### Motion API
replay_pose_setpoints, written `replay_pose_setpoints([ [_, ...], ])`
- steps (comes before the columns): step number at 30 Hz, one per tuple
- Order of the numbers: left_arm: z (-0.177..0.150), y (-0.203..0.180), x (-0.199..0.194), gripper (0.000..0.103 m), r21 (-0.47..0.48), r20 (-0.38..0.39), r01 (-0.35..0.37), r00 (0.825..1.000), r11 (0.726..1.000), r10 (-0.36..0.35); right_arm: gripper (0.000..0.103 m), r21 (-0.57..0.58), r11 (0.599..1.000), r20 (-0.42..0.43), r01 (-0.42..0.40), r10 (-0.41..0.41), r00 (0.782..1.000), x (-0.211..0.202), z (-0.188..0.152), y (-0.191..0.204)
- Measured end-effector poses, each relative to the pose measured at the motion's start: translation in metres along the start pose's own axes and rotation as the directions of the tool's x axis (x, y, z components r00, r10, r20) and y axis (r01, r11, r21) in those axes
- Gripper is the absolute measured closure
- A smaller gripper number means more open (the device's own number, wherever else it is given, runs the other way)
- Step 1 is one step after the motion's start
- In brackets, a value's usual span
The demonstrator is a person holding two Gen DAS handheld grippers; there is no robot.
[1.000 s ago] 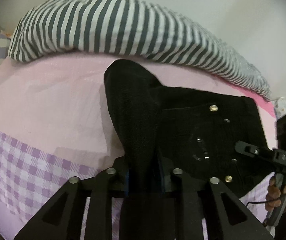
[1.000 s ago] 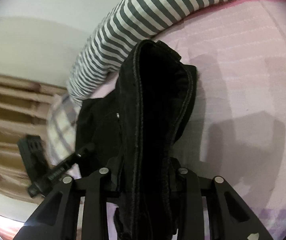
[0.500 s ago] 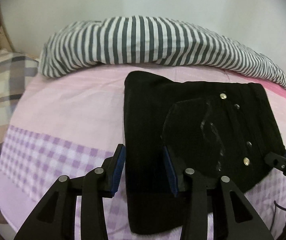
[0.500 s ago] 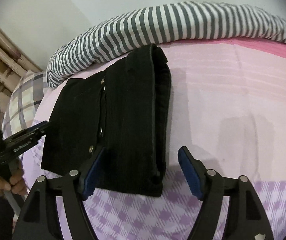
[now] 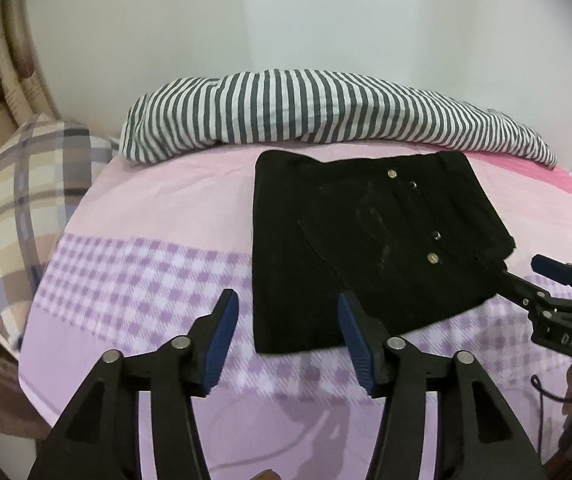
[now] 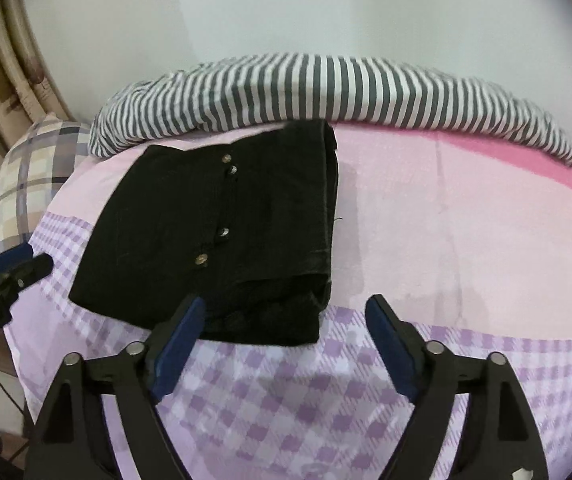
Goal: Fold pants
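The black pants [image 5: 369, 240] lie folded into a flat rectangle on the pink and purple bed sheet [image 5: 158, 216], with metal buttons showing on top. They also show in the right wrist view [image 6: 222, 232]. My left gripper [image 5: 287, 320] is open and empty, raised just in front of the fold's near left corner. My right gripper [image 6: 286, 324] is open and empty, just in front of the fold's near right corner. The right gripper also shows in the left wrist view [image 5: 553, 280], and the left gripper in the right wrist view [image 6: 14, 264].
A striped grey and white duvet [image 5: 325, 116] lies along the wall behind the pants. A plaid pillow [image 5: 18, 204] sits at the left of the bed. A curtain [image 6: 6, 64] hangs at the far left. The bed edge is near me.
Both grippers let go of the pants and opened. They drew back toward the bed's near edge. The pants now lie flat and folded.
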State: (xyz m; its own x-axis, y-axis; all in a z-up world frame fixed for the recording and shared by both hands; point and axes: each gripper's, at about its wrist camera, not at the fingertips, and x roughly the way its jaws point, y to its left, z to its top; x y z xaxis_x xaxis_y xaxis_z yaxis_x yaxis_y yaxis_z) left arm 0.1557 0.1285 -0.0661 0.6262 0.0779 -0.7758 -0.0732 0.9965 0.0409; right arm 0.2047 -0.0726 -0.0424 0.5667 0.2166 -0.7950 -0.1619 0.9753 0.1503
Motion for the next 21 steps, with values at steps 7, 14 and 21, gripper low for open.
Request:
replay_pose_setpoints([
  [7, -0.023, -0.004, -0.016, 0.048, -0.019, 0.002, -0.012, 1.000, 1.000, 0.012, 0.003, -0.064, 0.996, 0.059, 0.069, -0.065, 0.996, -0.029, -0.016, 0.031],
  [14, -0.037, -0.007, -0.035, 0.048, -0.022, 0.040, -0.052, 0.998, 0.998, 0.053, 0.002, -0.073, 0.995, 0.074, 0.061, -0.056, 0.996, -0.044, -0.029, 0.047],
  [21, -0.043, -0.005, -0.045, 0.048, -0.042, 0.052, -0.040, 0.998, 0.998, 0.043, 0.001, -0.084, 0.994, 0.084, 0.066, -0.059, 0.995, -0.054, -0.035, 0.054],
])
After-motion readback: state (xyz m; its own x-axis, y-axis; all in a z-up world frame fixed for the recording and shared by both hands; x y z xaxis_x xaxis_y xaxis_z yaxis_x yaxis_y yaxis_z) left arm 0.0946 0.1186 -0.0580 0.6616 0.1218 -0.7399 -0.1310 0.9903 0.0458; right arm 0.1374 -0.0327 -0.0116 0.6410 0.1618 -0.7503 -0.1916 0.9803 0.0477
